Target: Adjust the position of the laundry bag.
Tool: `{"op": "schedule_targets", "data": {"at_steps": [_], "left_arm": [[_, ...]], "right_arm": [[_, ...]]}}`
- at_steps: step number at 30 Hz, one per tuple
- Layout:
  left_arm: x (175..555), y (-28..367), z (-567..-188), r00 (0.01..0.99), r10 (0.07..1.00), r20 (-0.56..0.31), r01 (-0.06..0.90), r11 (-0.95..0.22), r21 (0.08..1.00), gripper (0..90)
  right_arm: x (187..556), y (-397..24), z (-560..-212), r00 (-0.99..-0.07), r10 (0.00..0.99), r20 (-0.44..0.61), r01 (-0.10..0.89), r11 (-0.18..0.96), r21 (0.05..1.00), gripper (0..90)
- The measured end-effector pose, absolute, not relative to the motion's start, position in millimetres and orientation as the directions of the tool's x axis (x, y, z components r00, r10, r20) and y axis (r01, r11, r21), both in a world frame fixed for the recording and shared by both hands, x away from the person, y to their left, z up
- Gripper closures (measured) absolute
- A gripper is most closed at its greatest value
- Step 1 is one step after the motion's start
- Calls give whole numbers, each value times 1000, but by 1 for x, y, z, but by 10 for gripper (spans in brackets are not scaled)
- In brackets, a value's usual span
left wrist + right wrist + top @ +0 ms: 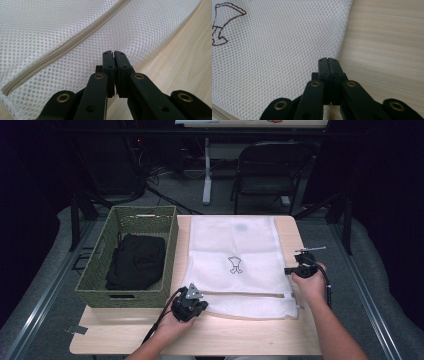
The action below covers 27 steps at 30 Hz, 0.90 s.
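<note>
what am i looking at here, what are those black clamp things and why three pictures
A person sits at a wooden table with a hand-held clamp tool, called a gripper, in each hand. The left gripper and right gripper each have two black jaws. One picture is taken from above. The other two come from small cameras riding on each gripper, looking along its jaws. On the table lies a white mesh laundry bag with a beige zipper and a small printed outline. Beside it stands a green woven basket holding a black cloth. Both grippers are shut at the bag's edges; whether they pinch the mesh is unclear.
</note>
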State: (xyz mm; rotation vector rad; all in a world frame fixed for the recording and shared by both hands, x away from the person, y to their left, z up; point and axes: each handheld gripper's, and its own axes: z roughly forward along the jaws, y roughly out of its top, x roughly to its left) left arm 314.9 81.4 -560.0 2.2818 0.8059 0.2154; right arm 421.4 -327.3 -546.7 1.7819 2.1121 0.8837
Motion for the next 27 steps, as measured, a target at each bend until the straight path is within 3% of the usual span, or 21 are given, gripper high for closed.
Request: {"op": "schedule_targets", "data": {"at_steps": [27], "left_arm": [[302, 88, -532, 801, 595, -67, 479, -569, 668, 884]], "right_arm": [[411, -327, -515, -294, 940, 172, 792, 139, 595, 900]]}}
